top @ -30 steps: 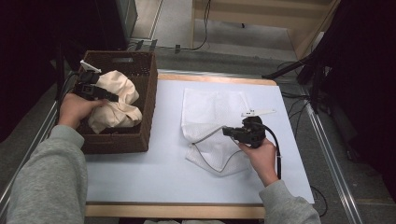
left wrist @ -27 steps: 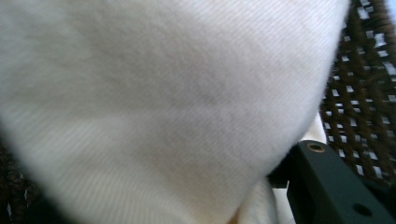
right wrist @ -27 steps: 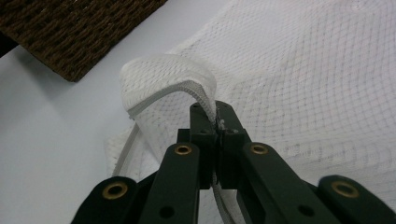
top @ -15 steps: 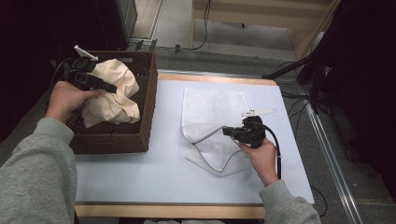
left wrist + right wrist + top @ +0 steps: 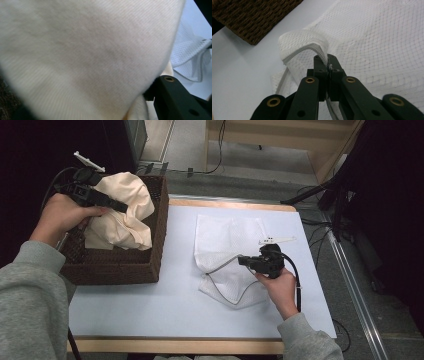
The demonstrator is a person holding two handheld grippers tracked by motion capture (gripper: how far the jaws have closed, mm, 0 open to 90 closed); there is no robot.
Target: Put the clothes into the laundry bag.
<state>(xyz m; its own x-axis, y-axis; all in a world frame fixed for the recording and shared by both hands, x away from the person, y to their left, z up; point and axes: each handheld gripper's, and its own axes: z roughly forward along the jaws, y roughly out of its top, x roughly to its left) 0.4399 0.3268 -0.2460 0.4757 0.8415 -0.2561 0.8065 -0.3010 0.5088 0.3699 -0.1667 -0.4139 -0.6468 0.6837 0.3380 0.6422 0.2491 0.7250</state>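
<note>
Right gripper [image 5: 325,65] is clamped shut on the zippered edge of the white mesh bag [image 5: 227,245], which lies on the table [image 5: 150,310]. Left gripper [image 5: 117,206] grips the cream cloth [image 5: 122,215], raised over the wicker basket [image 5: 120,267] at the table's left end.

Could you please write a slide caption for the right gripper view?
Right tongs shut on the zippered edge of a white mesh bag, lifting it off the table.
</note>
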